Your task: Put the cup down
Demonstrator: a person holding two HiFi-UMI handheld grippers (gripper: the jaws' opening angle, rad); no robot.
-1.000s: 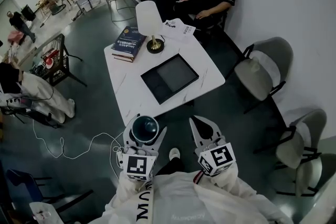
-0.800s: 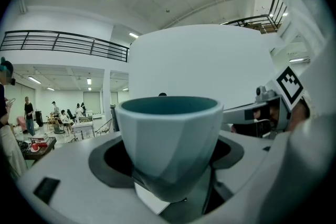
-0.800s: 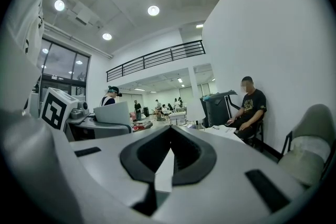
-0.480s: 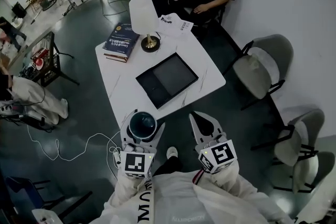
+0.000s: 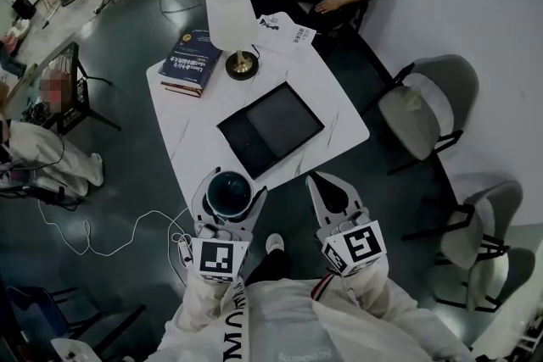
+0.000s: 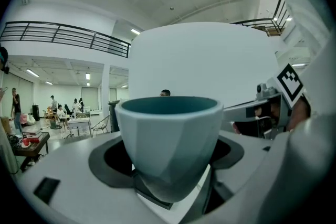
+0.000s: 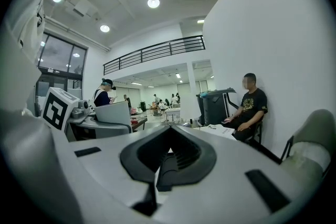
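Holds teal faceted cup (image 6: 169,136) upright, clamped in left gripper (image 5: 230,201), at white table (image 5: 188,150) near edge, presumably for level set-down. Carries right gripper (image 5: 332,194) empty, jaws together, alongside.

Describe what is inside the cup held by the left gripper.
From the head view the teal cup in the left gripper shows only a dark, seemingly empty interior. In the left gripper view its wall hides the inside below the rim.
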